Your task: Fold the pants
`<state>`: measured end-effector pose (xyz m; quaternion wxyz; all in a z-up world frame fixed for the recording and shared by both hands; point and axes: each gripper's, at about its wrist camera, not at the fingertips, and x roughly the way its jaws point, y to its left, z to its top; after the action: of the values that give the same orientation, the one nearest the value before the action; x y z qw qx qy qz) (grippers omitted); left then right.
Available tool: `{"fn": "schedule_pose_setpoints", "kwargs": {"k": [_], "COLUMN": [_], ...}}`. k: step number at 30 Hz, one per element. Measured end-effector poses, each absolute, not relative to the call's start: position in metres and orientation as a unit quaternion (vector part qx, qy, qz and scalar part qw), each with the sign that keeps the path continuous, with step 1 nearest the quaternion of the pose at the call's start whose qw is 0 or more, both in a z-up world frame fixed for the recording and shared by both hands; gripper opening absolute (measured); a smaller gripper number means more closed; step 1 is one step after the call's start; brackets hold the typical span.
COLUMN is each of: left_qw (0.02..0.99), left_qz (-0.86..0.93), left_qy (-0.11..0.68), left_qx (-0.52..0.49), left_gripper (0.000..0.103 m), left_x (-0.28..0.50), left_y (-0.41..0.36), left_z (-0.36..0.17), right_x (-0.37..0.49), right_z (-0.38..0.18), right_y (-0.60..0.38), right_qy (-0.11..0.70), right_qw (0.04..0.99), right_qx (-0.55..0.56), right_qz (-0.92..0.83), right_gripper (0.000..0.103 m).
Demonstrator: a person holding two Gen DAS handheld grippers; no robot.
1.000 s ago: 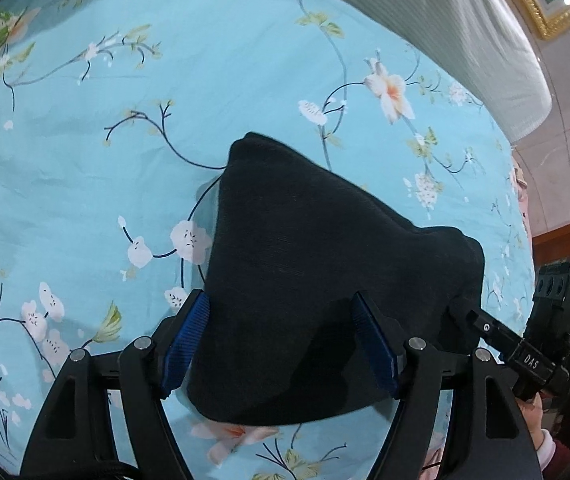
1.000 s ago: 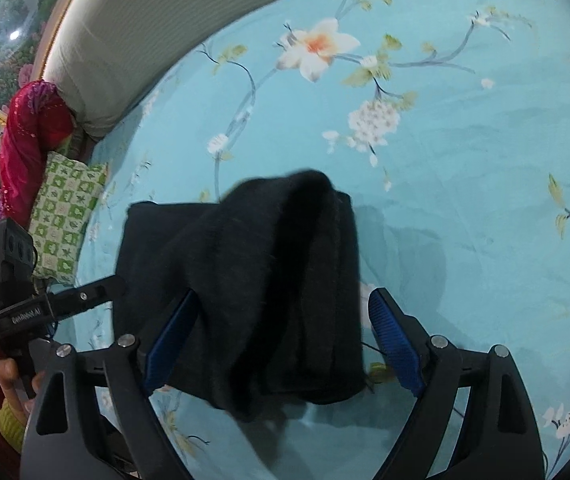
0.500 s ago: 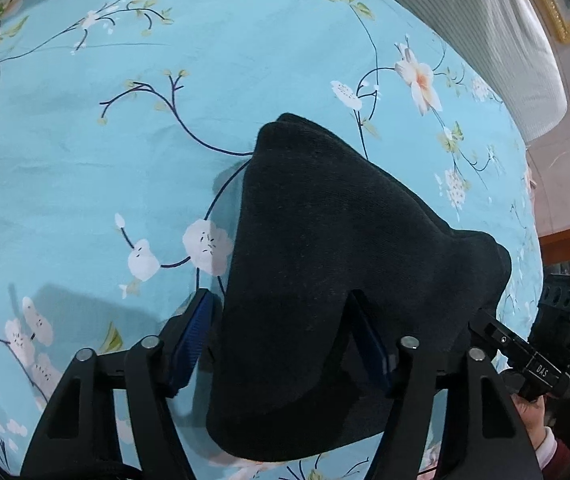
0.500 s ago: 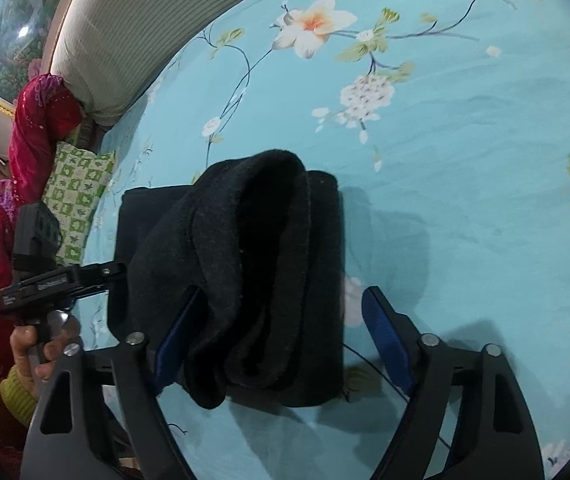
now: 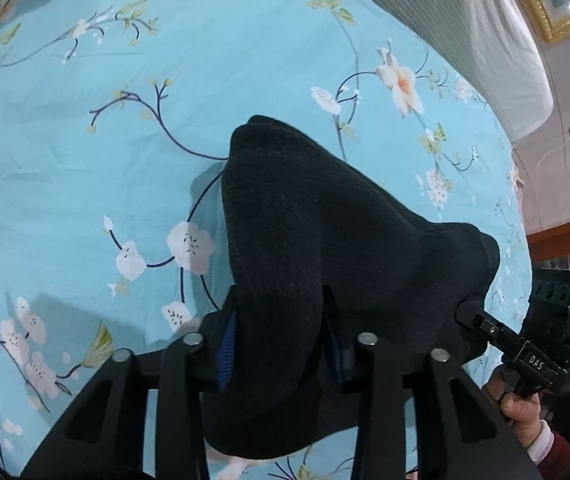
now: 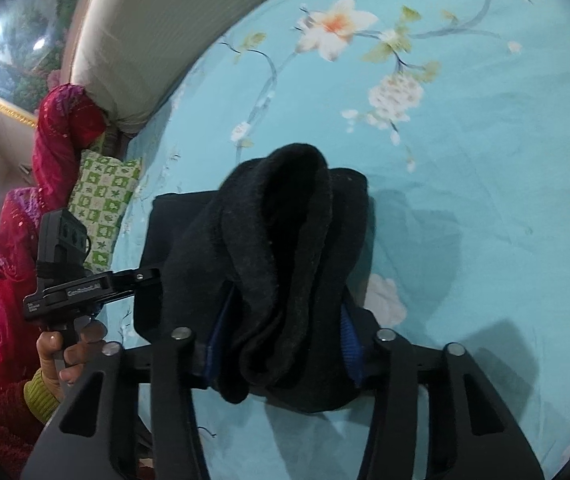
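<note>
Floral bedsheet (image 5: 125, 80): one black pants (image 5: 325, 220) is pinched by left tongs (image 5: 281, 344) and right tongs (image 6: 281, 344); pads partly hidden.

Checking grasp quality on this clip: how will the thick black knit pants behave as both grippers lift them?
The thick black knit pants probably flop: they sag between left gripper and right gripper. Fuzzy bunched folds likely resist slipping.
</note>
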<state>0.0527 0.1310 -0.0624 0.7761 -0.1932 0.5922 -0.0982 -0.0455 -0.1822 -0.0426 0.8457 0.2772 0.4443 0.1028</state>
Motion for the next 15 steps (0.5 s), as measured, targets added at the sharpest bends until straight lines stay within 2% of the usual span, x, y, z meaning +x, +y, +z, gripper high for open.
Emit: {"fn": "schedule_pose_setpoints", "kwargs": {"k": [1, 3, 15], "left_qw": [0.778, 0.783, 0.807], "left_qz": [-0.100, -0.099, -0.089], "left_qy": [0.590, 0.583, 0.548], "left_qx": [-0.194, -0.193, -0.204], "left_gripper": [0.027, 0.026, 0.025], "left_x": [0.052, 0.050, 0.045], "left_y": [0.131, 0.132, 0.154], "left_z": [-0.059, -0.049, -0.008], "right_x": [-0.045, -0.044, -0.027], "right_z": [-0.039, -0.031, 0.000], "right_y": [-0.181, -0.177, -0.160], "right_qy": [0.442, 0.436, 0.412], "right_qw": [0.848, 0.852, 0.864], "right_qx": [0.274, 0.268, 0.253], "right_qz": [0.105, 0.111, 0.137], "right_gripper": [0.046, 0.046, 0.044]}}
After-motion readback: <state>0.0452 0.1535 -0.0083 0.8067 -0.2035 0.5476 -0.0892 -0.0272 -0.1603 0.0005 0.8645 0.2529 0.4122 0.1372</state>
